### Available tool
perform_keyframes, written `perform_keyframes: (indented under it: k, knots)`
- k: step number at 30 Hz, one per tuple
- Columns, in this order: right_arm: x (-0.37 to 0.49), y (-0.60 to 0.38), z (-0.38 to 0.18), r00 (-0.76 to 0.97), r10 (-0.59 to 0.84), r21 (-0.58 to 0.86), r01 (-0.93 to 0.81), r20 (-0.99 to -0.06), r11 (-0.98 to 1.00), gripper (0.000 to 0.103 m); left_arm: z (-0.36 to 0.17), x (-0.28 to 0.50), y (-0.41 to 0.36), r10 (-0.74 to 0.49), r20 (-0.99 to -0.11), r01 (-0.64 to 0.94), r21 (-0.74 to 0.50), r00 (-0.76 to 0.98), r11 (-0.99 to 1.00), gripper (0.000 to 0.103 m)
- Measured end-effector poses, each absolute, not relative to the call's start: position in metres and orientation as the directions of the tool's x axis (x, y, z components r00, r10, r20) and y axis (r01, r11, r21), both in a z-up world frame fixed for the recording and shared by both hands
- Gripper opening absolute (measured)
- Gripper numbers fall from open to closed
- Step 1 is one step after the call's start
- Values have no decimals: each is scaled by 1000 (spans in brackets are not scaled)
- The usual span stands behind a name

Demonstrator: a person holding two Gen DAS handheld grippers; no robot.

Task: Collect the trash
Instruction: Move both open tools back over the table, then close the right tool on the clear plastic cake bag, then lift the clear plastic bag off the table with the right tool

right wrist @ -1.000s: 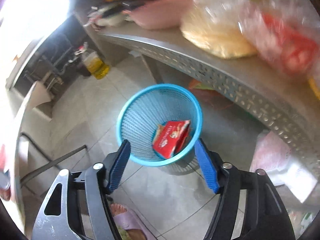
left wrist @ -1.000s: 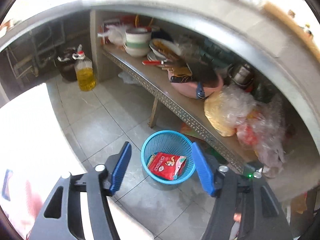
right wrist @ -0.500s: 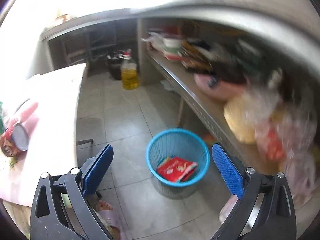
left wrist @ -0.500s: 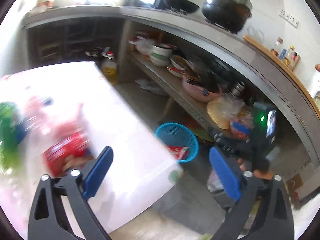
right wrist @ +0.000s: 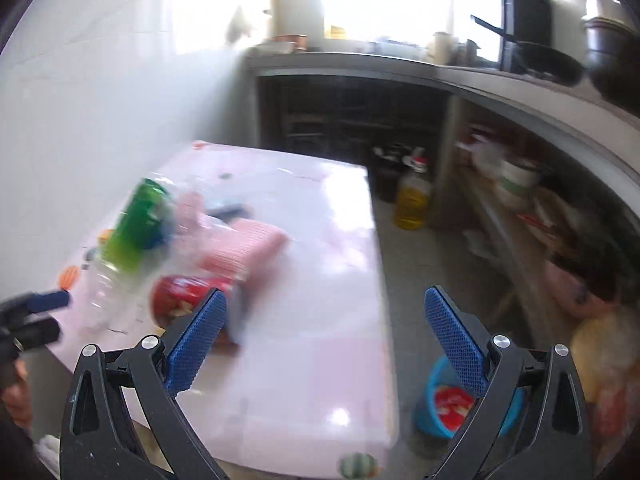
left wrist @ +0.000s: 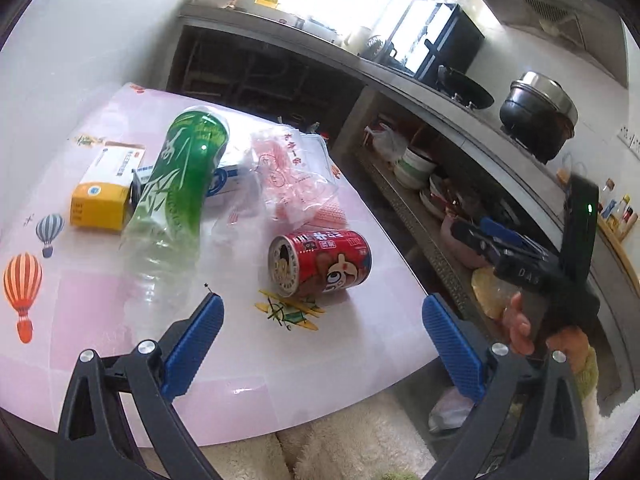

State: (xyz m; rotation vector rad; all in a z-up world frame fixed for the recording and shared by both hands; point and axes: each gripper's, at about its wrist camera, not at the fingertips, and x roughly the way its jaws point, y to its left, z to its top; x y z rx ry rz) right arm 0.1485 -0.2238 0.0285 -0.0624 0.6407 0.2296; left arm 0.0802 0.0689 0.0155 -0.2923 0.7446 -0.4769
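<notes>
Both tools empty and spread wide: left gripper (left wrist: 318, 338) poised low over the near edge of the pink balloon-print table (left wrist: 100, 320), right gripper (right wrist: 324, 336) beside it, jaws just opened out, nothing between either pair. Next piece of trash by the look of it: the red drink can lying on its side (left wrist: 320, 263), straight ahead of the left gripper, apart from the blue pads (left wrist: 192, 352), open end toward the camera. Close behind it, a crumpled clear plastic bag with red print (left wrist: 288, 172); to its left, a green-labelled clear plastic bottle lying down (left wrist: 178, 184), with a yellow and white cardboard box (left wrist: 106, 188) beyond. Destination, the round blue mesh basket (right wrist: 432, 408) on the floor right of the table, already holding a red packet.

Best approach, judged from here: square the left jaws across the can's round body rather than its ends (a lying can rolls), come down low so both pads meet the sides together, close gently to avoid crushing it out of the grip. Keep clear of the bag, easily snagged. Right view too smeared for fine detail.
</notes>
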Motion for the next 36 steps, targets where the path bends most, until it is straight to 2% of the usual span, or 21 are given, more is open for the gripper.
perform_keyframes:
  k: [4, 8, 18, 20, 23, 27, 30, 33, 36]
  knots:
    - [174, -191, 34, 702, 337, 84, -369, -627, 926, 95, 8, 86, 71, -503, -577, 308, -406, 644, 860, 97]
    - [201, -157, 36, 624, 406, 124, -445, -667, 887, 95, 1, 89, 70, -473, -576, 311, -362, 667, 879, 97]
    - [265, -112, 16, 447, 448, 225, -467, -775, 855, 94, -7, 93, 75, -448, -562, 312, -326, 695, 892, 97]
    - [269, -108, 10, 419, 459, 254, -458, -783, 852, 86, -7, 92, 78, -437, -554, 309, -313, 708, 898, 97]
    - [276, -107, 3, 392, 470, 294, -430, -791, 853, 69, -8, 91, 81, -423, -547, 306, -296, 722, 905, 97]
    - [280, -109, 3, 377, 482, 339, -386, -791, 858, 38, -6, 90, 87, -428, -531, 318, -290, 731, 903, 97]
    - [279, -118, 1, 372, 508, 396, -339, -777, 854, 21, -1, 88, 95, -443, -502, 327, -305, 743, 895, 97]
    - [283, -120, 0, 372, 534, 441, -310, -759, 842, 12, 5, 88, 111, -444, -471, 313, -334, 762, 889, 97]
    - [281, -126, 2, 389, 556, 475, -291, -734, 831, 11, 11, 93, 133, -433, -448, 271, -382, 782, 884, 97]
